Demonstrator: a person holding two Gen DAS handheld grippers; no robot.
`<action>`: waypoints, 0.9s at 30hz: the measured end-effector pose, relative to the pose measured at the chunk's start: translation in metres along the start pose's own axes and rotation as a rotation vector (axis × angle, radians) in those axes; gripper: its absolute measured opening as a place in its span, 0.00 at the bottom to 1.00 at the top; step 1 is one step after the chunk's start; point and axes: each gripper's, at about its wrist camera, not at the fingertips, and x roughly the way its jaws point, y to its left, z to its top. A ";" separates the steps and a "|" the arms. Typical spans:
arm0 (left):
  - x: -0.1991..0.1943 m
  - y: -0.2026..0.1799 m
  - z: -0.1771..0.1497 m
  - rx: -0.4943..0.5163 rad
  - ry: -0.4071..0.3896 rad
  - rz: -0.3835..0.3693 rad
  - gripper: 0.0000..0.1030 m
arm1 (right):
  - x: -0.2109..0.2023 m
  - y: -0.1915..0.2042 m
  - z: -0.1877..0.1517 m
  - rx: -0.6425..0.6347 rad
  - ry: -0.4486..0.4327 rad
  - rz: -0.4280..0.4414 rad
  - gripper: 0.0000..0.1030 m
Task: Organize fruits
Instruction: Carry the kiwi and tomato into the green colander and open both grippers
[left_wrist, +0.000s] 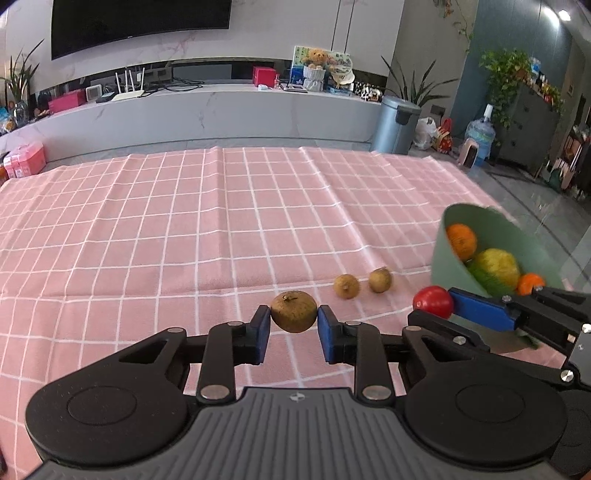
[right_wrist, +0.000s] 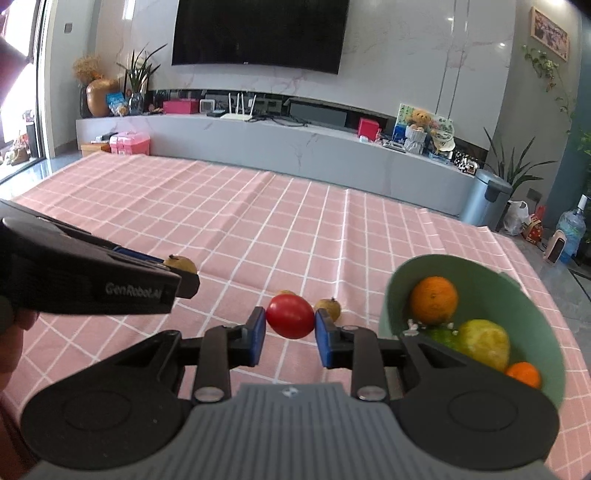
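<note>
Both claws are closed on fruit and held clear of the cloth. The left claw (left_wrist: 294, 316) pinches a small brown fruit (left_wrist: 294, 311) between its blue pads, while the right claw (right_wrist: 290, 319) grips a red tomato (right_wrist: 290, 316) the same way, its long axis running roughly across the jaws. What the coming move turns on is the green bowl (right_wrist: 532, 310), which sits at the lower right of both views: just beside the right claw and low to its right, but farther over from the left claw, with the right claw (left_wrist: 436, 301) and its tomato (left_wrist: 433, 301) lying between. So the right hand looks the nearer one to drop first. The bowl (left_wrist: 447, 254) already holds an orange (right_wrist: 434, 300), a yellow-green fruit (right_wrist: 484, 344), something green, and a smaller orange fruit (right_wrist: 524, 373). Two more brown fruits (left_wrist: 346, 285) (left_wrist: 380, 280) rest on the bench (left_wrist: 184, 221), left of the bowl, still to be gathered. The bench wears a pink checked cloth with creases; behind it are a long grey media unit, a wall-mounted television and houseplants.
</note>
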 end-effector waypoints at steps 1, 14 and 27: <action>-0.004 -0.003 0.000 -0.004 -0.002 -0.012 0.30 | -0.007 -0.003 0.000 0.007 -0.003 -0.002 0.24; -0.022 -0.081 0.021 0.144 -0.017 -0.210 0.30 | -0.075 -0.086 -0.007 0.106 -0.005 -0.060 0.24; 0.024 -0.177 0.025 0.464 0.085 -0.315 0.30 | -0.062 -0.173 -0.016 0.044 0.193 0.009 0.24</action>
